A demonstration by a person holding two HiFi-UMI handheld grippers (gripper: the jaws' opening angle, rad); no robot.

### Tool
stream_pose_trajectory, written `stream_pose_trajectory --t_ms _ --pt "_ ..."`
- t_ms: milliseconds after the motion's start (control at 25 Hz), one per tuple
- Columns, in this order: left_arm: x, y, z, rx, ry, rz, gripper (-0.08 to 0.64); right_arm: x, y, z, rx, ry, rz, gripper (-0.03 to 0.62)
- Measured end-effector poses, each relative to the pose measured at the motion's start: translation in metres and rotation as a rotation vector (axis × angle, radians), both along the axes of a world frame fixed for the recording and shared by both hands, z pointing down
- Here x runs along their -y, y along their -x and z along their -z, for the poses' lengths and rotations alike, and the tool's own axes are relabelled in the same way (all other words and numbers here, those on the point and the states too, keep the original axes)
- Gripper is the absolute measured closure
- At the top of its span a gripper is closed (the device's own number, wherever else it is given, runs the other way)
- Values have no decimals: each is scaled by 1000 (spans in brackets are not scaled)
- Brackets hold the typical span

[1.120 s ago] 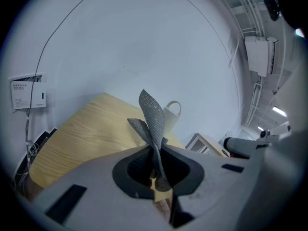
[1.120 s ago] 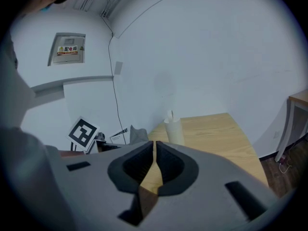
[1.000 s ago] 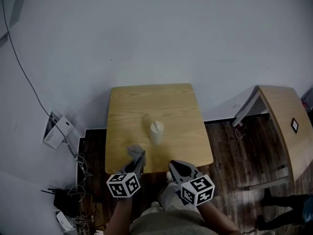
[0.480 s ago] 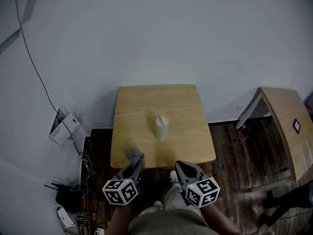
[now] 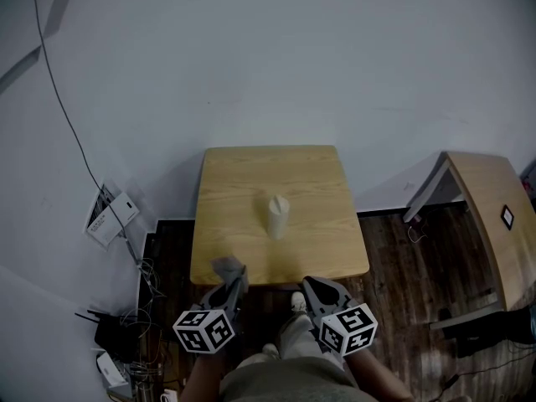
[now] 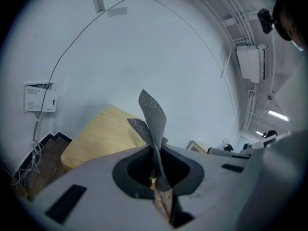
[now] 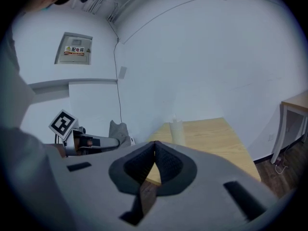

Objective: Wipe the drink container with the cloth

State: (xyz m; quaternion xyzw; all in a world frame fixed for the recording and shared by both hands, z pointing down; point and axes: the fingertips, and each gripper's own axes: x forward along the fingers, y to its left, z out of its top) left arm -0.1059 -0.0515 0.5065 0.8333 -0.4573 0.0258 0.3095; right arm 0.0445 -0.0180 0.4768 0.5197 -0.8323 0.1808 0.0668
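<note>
The light wooden table (image 5: 251, 170) was the biggest thing in the head view, pushed up against the wall. Both grippers hung just off its 6 o'clock edge. The left gripper (image 5: 234, 281) was clamped tight on the cloth. The right gripper (image 5: 310, 286) had its jaws pinched together with nothing in them.

The drink container (image 5: 277, 216), a tall pale cup, stood upright roughly mid-table, a bit toward the 6 o'clock side and well apart from both grippers. The left one sat at about its 7 o'clock, the right one at about 5. The cloth (image 5: 227, 267) was a small grey mesh scrap, poking up past the jaw tips like a little flag.

My take on doing this bit well: that cup looked light and tippy, so I'd open the right gripper and steady the cup low down from 5 o'clock first. Then bring the cloth in from 7 and wipe with the loose flap, not the hard jaw tips. Only a small bit hung free, so go with light strokes up and down the side, or it'd probably just shove the cup over.
</note>
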Motion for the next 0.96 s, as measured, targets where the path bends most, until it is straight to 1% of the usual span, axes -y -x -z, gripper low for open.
stream_pose_trajectory --t_ms 520,960 --pt "-1 1 -4 5 4 -2 540 -4 6 -2 -21 3 19 591" --pt "-1 2 -10 -2 13 0 540 -6 9 0 -14 -11 13 592"
